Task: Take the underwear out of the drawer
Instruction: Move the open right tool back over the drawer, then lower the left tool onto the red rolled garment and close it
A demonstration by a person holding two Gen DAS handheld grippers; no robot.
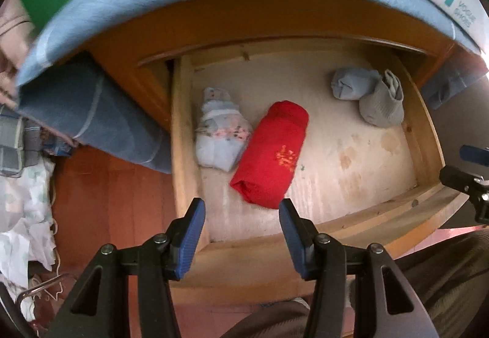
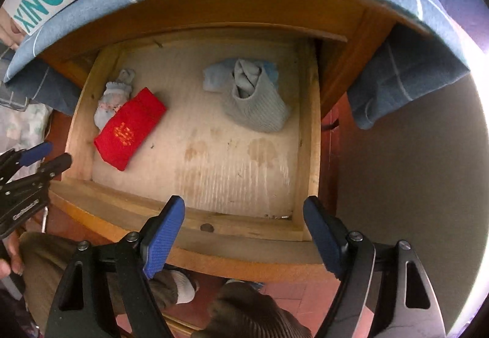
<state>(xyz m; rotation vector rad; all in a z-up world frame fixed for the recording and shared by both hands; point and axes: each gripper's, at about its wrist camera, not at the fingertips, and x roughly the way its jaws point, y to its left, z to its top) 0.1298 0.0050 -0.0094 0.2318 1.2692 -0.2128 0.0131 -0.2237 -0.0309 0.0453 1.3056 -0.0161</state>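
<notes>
Both the left gripper (image 1: 241, 217) and right gripper (image 2: 244, 215) are held apart and empty over the drawer (image 2: 305, 136), where the soft, light red underwear roll (image 1: 270, 151) is best pinched across its middle.

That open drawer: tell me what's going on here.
A person holds a two-finger tool in each hand over the pulled-out wooden drawer. Both the left tool and the right tool are open and hold nothing. Inside lie a red folded garment touching a pale floral bundle on one side, and a grey rolled bundle on the other. Nothing has been taken out yet; the left tool hovers nearest the red piece.
</notes>
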